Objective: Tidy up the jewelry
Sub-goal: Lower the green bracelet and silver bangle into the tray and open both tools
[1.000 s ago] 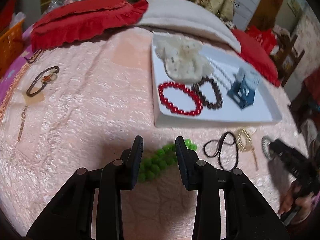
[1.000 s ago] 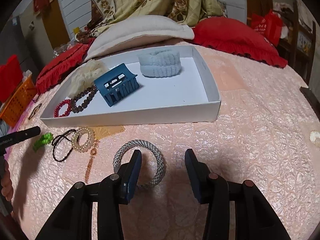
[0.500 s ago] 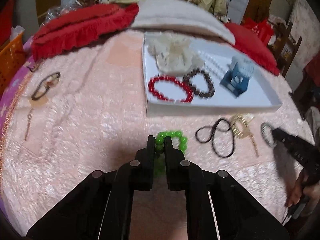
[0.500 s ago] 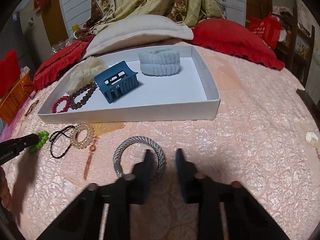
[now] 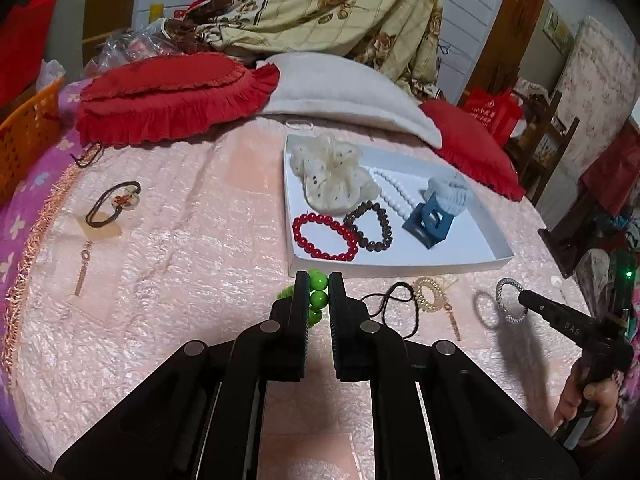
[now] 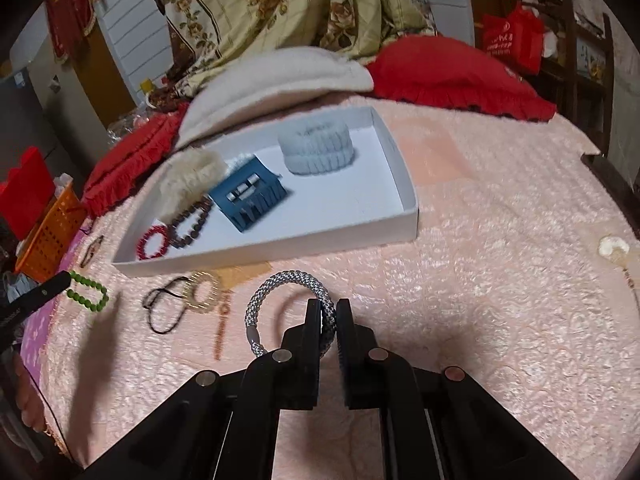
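green bead bracelet (image 5: 319,298): we see it pinched in the left gripper (image 5: 319,285), loop hanging toward the bedspread, long axis near-to-far.
silver rope bangle (image 6: 280,304): clamped in the right gripper (image 6: 329,314), loop out to the left, clear of the bedspread (image 6: 500,280).
white tray (image 5: 400,269): just beyond both, holding red bracelet (image 5: 325,237), brown bracelet (image 5: 370,226), blue claw clip (image 5: 430,226).
in between: black cord (image 5: 394,306) and spiral hair tie (image 5: 431,295), near the tray's front wall.

Bed's got a pink textured bedspread (image 5: 192,248), with a frilly red cushion (image 5: 168,96) and a plain cream pillow (image 5: 340,92) up near the head. Floral yellowish blanket (image 5: 320,4) heaped behind those. Orange plastic basket (image 5: 24,140) off the left edge, red shopping bag (image 6: 510,36) over by a wooden chair (image 5: 556,140).
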A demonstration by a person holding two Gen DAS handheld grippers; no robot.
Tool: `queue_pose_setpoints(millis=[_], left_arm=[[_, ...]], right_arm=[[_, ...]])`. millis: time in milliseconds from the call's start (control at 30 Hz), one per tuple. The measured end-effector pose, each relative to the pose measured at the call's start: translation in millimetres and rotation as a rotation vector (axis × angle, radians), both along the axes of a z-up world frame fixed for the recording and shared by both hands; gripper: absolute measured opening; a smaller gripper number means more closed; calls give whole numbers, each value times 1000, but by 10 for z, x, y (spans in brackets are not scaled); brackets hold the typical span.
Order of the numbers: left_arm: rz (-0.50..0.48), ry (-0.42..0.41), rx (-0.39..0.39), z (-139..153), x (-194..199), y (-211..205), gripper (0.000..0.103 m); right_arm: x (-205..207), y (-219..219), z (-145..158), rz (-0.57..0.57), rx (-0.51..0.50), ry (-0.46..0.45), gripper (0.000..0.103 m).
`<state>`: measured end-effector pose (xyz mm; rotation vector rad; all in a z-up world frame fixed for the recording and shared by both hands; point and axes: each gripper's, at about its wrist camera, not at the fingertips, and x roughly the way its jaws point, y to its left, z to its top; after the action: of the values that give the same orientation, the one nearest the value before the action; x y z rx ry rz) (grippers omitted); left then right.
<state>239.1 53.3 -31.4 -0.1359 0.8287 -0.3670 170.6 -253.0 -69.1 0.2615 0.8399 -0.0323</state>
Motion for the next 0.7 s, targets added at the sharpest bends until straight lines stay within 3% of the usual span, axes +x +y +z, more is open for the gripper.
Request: queue_pose_setpoints(millis=[267, 400, 700], left_arm=[[-30, -30, -13, 148, -112, -106, 8], [-75, -31, -55, 318, -117, -221, 8], [-202, 4, -51, 565, 136, -855, 8]], right_arm=[[-73, 25, 180, 4, -6, -31, 7], [-48, -23, 216, 7, -1, -31, 7], [233, -193, 275, 0, 41, -44, 7]])
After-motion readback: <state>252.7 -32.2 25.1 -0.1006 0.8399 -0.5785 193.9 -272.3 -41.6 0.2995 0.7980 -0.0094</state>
